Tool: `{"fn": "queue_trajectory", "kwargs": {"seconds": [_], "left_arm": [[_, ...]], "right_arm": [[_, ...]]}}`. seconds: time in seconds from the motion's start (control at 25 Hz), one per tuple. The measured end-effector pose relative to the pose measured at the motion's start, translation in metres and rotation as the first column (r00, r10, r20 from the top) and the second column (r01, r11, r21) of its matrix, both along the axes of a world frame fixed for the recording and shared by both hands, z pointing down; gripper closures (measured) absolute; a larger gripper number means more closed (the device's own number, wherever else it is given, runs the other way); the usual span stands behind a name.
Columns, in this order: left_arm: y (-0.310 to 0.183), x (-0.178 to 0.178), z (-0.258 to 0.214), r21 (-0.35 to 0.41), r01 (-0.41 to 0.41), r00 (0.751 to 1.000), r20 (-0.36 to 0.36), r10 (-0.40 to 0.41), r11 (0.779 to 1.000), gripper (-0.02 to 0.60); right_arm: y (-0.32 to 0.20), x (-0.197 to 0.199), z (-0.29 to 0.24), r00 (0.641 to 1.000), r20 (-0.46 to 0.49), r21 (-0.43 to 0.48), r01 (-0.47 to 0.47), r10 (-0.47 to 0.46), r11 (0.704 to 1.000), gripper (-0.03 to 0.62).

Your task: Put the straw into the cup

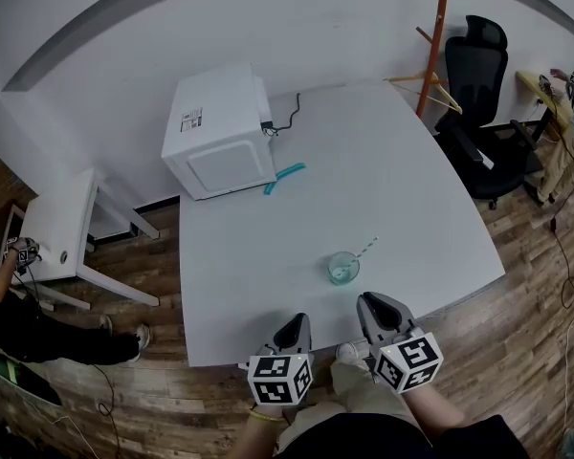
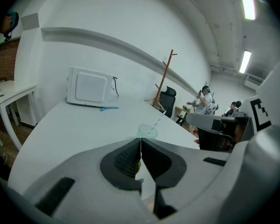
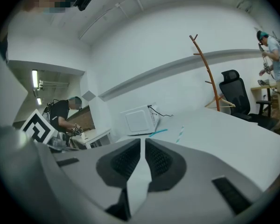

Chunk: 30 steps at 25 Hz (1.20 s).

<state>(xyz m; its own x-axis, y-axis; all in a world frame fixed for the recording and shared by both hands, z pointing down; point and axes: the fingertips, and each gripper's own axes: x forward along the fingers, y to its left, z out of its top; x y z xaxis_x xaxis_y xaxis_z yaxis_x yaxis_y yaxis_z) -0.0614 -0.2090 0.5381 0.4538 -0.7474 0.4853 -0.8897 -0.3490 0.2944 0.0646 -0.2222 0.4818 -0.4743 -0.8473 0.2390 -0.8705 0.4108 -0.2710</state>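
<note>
A clear cup (image 1: 343,268) stands on the white table (image 1: 364,161) near its front edge, with a striped straw (image 1: 364,250) leaning out of it toward the right. Both grippers hang over the table's near edge, just short of the cup. My left gripper (image 1: 296,323) is shut and empty; its view shows the cup (image 2: 148,131) and straw (image 2: 157,123) straight ahead of its tips (image 2: 140,141). My right gripper (image 1: 373,303) is also shut with nothing between its jaws (image 3: 143,142). In its view only the straw (image 3: 180,134) pokes up above the right jaw; the cup is hidden.
A white microwave (image 1: 220,132) sits at the table's far left corner, with a teal object (image 1: 284,177) lying beside it. A black office chair (image 1: 478,75) and a wooden coat stand (image 1: 432,41) are beyond the far right edge. A small white side table (image 1: 62,228) stands to the left.
</note>
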Motion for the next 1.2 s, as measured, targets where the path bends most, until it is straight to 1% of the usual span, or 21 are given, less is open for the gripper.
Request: {"fn": "queue_trajectory", "kwargs": {"seconds": [0.16,0.4,0.88,1.2], "left_arm": [[0.017,-0.004,-0.005,0.009,-0.009,1.0,0.001,0.009,1.0,0.561],[0.04,-0.01,-0.013,0.021,-0.018,1.0,0.001,0.018,1.0,0.561],[0.093,-0.015,-0.019,0.029,-0.033,0.999,0.003,0.033,0.999,0.561],[0.115,-0.015,-0.021,0.036,-0.033,0.999,-0.003,0.033,0.999,0.561]], "right_arm": [[0.019,-0.001,-0.004,1.0,-0.007,0.005,-0.016,0.016,1.0,0.548],[0.045,-0.005,-0.013,1.0,-0.02,0.014,-0.015,0.016,1.0,0.549],[0.102,-0.022,-0.022,0.999,-0.041,0.031,0.028,-0.027,0.999,0.557],[0.124,-0.028,-0.023,0.999,-0.029,0.032,0.042,-0.041,0.999,0.559]]}}
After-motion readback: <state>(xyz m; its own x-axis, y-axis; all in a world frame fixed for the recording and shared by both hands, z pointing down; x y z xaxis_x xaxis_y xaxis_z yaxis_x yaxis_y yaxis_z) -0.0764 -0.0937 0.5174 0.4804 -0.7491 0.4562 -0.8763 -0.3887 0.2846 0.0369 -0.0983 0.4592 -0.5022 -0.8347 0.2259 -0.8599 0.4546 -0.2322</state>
